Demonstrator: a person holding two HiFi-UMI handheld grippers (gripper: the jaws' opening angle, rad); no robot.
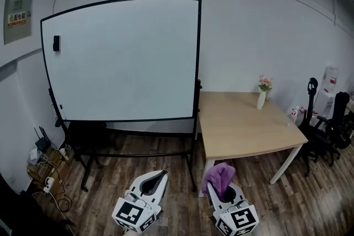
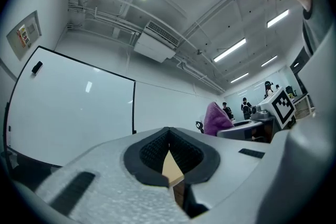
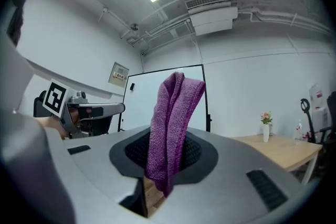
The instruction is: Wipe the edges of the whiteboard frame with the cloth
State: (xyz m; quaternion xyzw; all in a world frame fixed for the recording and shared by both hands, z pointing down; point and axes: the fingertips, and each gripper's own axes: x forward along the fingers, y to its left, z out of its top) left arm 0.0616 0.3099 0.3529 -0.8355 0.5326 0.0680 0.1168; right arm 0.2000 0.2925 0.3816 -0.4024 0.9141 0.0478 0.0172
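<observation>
Right gripper (image 3: 167, 173) clamped on the purple cloth (image 3: 173, 118), left gripper (image 2: 169, 157) pinched shut and empty, both well short of the whiteboard frame (image 1: 198, 52): the wipe hasn't begun, so closing in looks next.

The whiteboard (image 1: 121, 58) stands on the floor (image 1: 166, 174) in front of the back wall (image 1: 260, 30). An eraser (image 1: 56, 43) sits on it near its upper left corner. A box (image 1: 17, 17) hangs on the side wall, left of the board. Cables (image 1: 47, 171) lie on the floor by the stand's left foot. The tabletop (image 1: 238, 130) is just right of the board, its left edge beside the board's right post. A vase (image 1: 261, 100) stands on the tabletop near the far edge. Chairs (image 1: 332, 119) are grouped right of the tabletop. Nearest the viewer, the left gripper (image 1: 155, 181) is before the board's lower right corner. The right gripper (image 1: 227, 194) is to its right, before the tabletop's near left corner. A cloth (image 1: 218, 176) sits between the right gripper's jaws and sticks up past them.
</observation>
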